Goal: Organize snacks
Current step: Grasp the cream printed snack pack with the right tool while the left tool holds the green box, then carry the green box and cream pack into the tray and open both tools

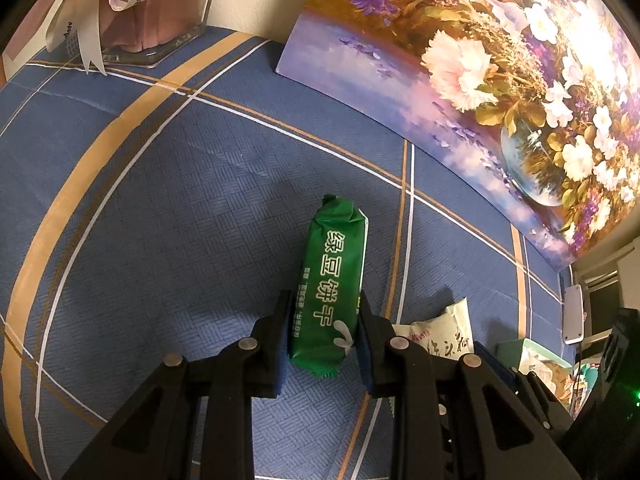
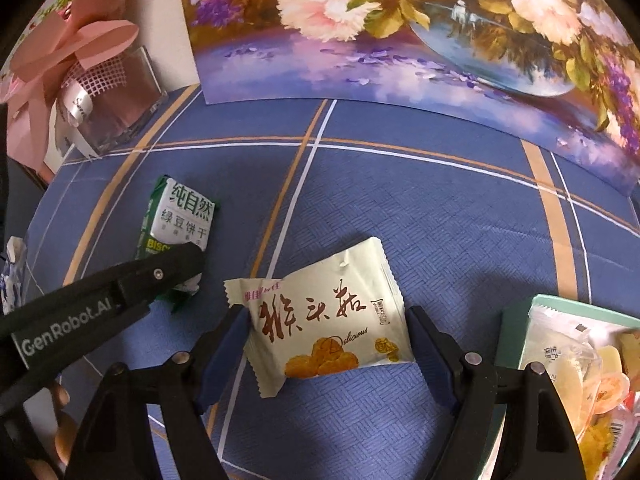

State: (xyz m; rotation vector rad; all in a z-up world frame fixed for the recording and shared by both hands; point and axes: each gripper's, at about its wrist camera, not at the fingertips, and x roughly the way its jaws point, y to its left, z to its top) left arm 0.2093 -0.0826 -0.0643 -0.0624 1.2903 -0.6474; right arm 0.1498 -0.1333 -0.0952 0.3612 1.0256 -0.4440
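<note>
A green biscuit packet (image 1: 334,280) lies on the blue checked tablecloth (image 1: 180,220). My left gripper (image 1: 323,312) is shut on its near end, both pads against its sides. It also shows in the right wrist view (image 2: 176,224), with the left gripper's finger (image 2: 160,276) over it. A cream snack packet with brown writing (image 2: 328,312) lies between the fingers of my right gripper (image 2: 326,328), which is open, with a small gap at each side. This packet shows in the left wrist view (image 1: 444,332) too.
A teal box (image 2: 516,320) holding several wrapped snacks stands at the right. A flower painting (image 2: 400,40) leans along the back. A pink gift box with a ribbon (image 2: 100,80) stands at the back left. A blue-white wrapper (image 2: 12,276) lies at the far left.
</note>
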